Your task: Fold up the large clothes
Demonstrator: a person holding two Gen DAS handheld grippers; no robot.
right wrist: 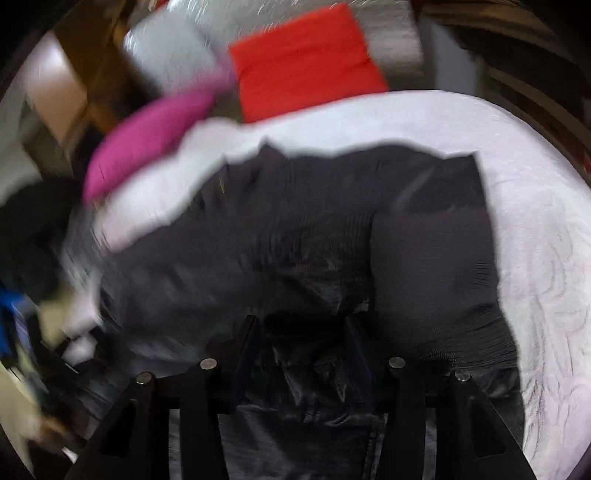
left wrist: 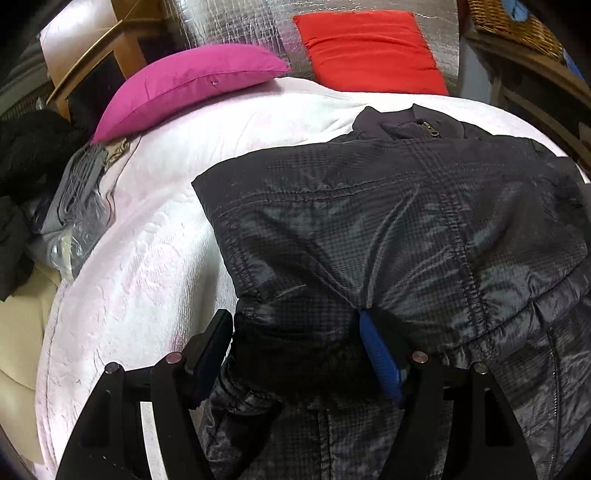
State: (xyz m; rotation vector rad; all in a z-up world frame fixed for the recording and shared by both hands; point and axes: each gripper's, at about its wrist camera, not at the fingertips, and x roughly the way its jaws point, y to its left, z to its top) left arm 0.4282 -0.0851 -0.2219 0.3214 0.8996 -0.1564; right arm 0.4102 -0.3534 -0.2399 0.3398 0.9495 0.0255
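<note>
- Bunched dark grey quilted jacket (left wrist: pixel 369 229) fabric lies nearest, filling the gap of the left claw (left wrist: pixel 295 347); its black finger (left wrist: pixel 214 354) presses one side of the bunch and its blue-padded finger (left wrist: pixel 380 358) the other, so this claw stands wide and holds the jacket
- Ahead of the left claw the jacket spreads over a white textured bedspread (left wrist: pixel 147 266), its zipped collar (left wrist: pixel 424 129) at the far end
- Further ahead and to the left of that claw rests a magenta cushion (left wrist: pixel 184 85); beyond it, a red cushion (left wrist: pixel 369 51) leans on a silver foil sheet (left wrist: pixel 236 33)
- Right claw (right wrist: pixel 303 347) sits half open over the jacket's shiny folds; fabric lies between its fingers, but blur hides whether they grip it
</note>
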